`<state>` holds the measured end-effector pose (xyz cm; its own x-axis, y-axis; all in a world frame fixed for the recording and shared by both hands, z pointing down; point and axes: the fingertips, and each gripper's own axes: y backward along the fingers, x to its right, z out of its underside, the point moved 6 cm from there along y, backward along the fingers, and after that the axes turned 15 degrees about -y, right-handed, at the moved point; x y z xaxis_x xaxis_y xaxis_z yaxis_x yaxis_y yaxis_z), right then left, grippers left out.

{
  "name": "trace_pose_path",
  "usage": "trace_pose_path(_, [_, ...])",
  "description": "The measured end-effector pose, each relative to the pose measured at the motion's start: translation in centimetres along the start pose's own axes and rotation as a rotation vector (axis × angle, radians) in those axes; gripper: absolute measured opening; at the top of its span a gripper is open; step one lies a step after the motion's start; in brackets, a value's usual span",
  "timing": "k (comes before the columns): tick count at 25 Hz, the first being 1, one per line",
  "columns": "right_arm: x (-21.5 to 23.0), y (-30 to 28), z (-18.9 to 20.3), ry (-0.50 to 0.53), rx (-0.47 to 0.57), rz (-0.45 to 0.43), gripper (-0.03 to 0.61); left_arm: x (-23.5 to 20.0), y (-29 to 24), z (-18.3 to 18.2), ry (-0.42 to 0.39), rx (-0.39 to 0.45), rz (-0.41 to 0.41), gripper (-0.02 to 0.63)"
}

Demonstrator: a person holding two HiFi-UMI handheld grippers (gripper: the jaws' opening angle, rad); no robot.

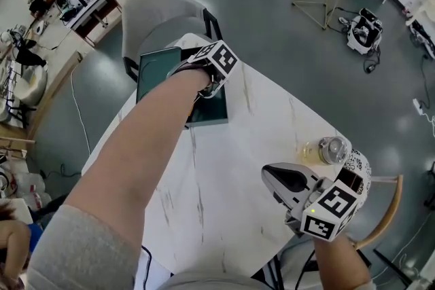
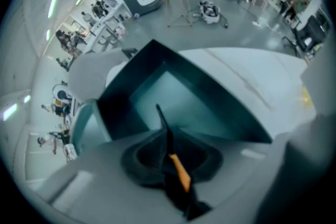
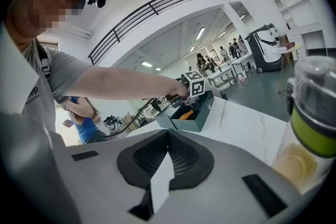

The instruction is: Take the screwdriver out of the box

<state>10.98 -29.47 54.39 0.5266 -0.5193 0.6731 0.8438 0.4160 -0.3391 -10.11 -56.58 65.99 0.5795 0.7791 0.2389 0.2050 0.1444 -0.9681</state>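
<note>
Gripping the screwdriver (image 2: 179, 173) between our left gripper's (image 2: 166, 132) jaws, box (image 2: 121, 107) just beyond them.
Our right gripper (image 3: 167, 138) looks closed, empty.

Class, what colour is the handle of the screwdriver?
Orange, with black sections. The screwdriver shows best in the left gripper view.

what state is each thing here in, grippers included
box: open
screwdriver: inside the box, clamped between the left jaws
left gripper: shut on the screwdriver
right gripper: shut, empty
bottle: upright, capped
</note>
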Motion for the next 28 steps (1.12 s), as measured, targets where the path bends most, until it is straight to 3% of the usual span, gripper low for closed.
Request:
trace_pose_path(12, [0.1,0.5,-0.2,-0.012,0.005,0.032,0.008,0.4,1.1,0.0,-0.054,0.080,0.001,0.003])
trace_pose_path(19, [-0.1,1.3,-0.7,-0.007,0.015,0.043,0.008,-0.3,2.5,1.1,-0.005,0.135,0.018,0.002])
trace_pose_path(28, [-1.0,1.5,-0.7,0.004,0.019,0.045,0.008,-1.9,6.6,1.4,0.059,0.299,0.021,0.002])
